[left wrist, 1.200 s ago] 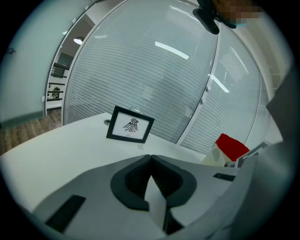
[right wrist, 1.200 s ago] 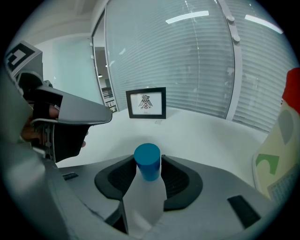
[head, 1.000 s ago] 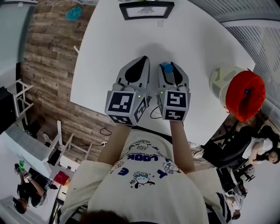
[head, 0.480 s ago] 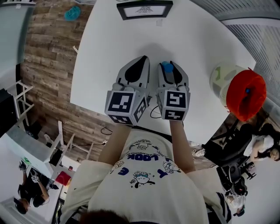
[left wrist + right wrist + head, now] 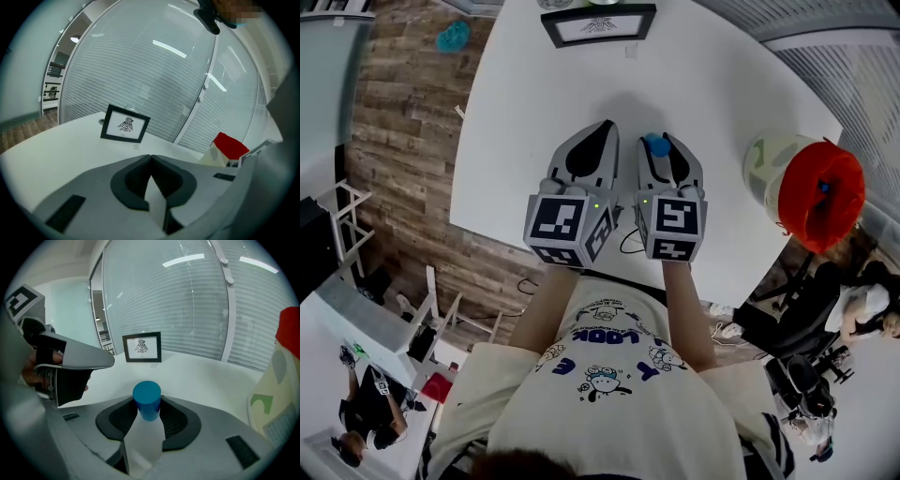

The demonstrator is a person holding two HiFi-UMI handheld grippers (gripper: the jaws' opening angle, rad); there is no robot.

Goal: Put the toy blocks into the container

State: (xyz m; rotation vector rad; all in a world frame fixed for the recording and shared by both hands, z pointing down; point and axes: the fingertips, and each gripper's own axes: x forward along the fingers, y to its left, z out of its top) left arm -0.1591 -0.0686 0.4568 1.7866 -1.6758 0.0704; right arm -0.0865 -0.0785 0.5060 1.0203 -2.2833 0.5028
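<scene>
Just closed the right gripper [image 5: 662, 142] onto the blue block [image 5: 146, 401] and gripped it. Held the left gripper [image 5: 151, 159] pressed together, empty.

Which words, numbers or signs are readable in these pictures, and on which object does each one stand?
"LOOK": on the person's T-shirt, upside down in the head view; the smaller print around it is unreadable.
Framed picture: a bird-like emblem; the line under it is too small to read.
Left marker cube and right marker cube: square codes, no letters.
Container, blue block: no text visible.
</scene>
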